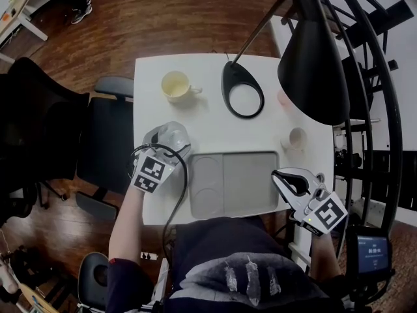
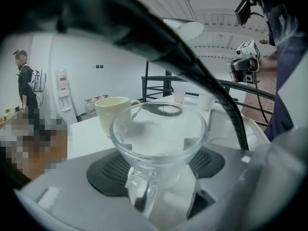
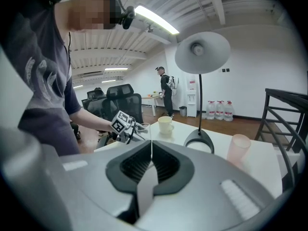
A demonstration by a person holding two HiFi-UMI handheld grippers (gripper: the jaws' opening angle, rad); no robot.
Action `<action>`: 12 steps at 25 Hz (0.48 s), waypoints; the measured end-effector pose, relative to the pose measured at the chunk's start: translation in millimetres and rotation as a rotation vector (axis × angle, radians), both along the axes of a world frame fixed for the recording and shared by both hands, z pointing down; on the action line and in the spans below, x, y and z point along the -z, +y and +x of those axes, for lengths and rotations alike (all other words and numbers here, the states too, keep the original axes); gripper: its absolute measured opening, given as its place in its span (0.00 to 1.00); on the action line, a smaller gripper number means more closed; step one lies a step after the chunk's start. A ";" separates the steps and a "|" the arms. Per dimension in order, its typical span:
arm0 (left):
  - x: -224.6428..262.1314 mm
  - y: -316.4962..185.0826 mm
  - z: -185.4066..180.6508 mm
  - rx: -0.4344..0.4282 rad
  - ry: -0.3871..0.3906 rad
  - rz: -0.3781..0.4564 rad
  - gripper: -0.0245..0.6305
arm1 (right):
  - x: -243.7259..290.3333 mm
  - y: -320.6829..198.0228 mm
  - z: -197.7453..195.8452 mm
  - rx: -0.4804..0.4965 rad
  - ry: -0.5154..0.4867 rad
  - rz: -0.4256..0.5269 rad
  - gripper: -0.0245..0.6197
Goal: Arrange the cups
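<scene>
A clear glass cup (image 1: 174, 134) with a handle stands at the white table's left edge, beside the grey tray (image 1: 251, 181). My left gripper (image 1: 171, 143) is shut on it; in the left gripper view the cup (image 2: 159, 134) fills the gap between the pads (image 2: 126, 179). My right gripper (image 1: 284, 176) is shut and empty at the tray's right end, its jaws pressed together (image 3: 150, 162). A pale yellow mug (image 1: 176, 85) sits at the back left. A small whitish cup (image 1: 296, 137) stands right of the tray. A translucent pink cup (image 3: 239, 146) is half hidden by the lamp shade.
A black desk lamp has its ring base (image 1: 242, 90) at the table's back and its shade (image 1: 313, 64) hanging over the right side. Black office chairs (image 1: 39, 129) stand to the left, a black railing (image 1: 374, 109) to the right. A person (image 2: 25, 88) stands far off.
</scene>
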State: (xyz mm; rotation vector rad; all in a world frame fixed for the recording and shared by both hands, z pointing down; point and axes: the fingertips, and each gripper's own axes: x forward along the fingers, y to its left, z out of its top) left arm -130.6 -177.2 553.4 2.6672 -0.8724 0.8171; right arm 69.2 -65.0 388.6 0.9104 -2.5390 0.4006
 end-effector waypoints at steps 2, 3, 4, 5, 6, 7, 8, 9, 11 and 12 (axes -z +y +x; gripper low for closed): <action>10.4 -0.1 -2.7 0.004 0.013 0.006 0.61 | -0.2 -0.2 1.0 -0.004 -0.002 0.001 0.05; 17.2 -0.1 -4.0 0.003 0.019 0.015 0.61 | -0.5 -0.7 0.7 -0.006 -0.003 -0.002 0.05; 24.5 0.1 -4.9 0.000 0.025 0.024 0.61 | -0.5 -1.4 0.1 -0.008 -0.005 -0.003 0.05; 32.0 0.6 -5.3 -0.005 0.030 0.035 0.61 | -0.4 -2.1 -0.8 -0.008 -0.007 -0.004 0.05; 39.1 1.6 -5.1 -0.014 0.031 0.046 0.61 | 0.0 -2.8 -1.8 -0.007 -0.011 -0.001 0.05; 45.4 3.4 -4.6 -0.026 0.028 0.057 0.61 | 0.3 -3.4 -2.9 -0.004 -0.015 0.003 0.05; 50.8 5.8 -3.8 -0.041 0.021 0.067 0.61 | 0.6 -4.0 -4.2 -0.001 -0.020 0.008 0.05; 55.4 8.6 -2.7 -0.057 0.014 0.075 0.61 | 0.9 -4.6 -5.4 0.001 -0.025 0.012 0.05; 62.5 15.2 0.8 -0.084 0.007 0.078 0.61 | 1.9 -4.8 -6.1 0.000 -0.038 0.019 0.05; 65.2 18.7 2.9 -0.094 0.007 0.073 0.61 | 2.6 -4.5 -5.2 -0.002 -0.045 0.022 0.05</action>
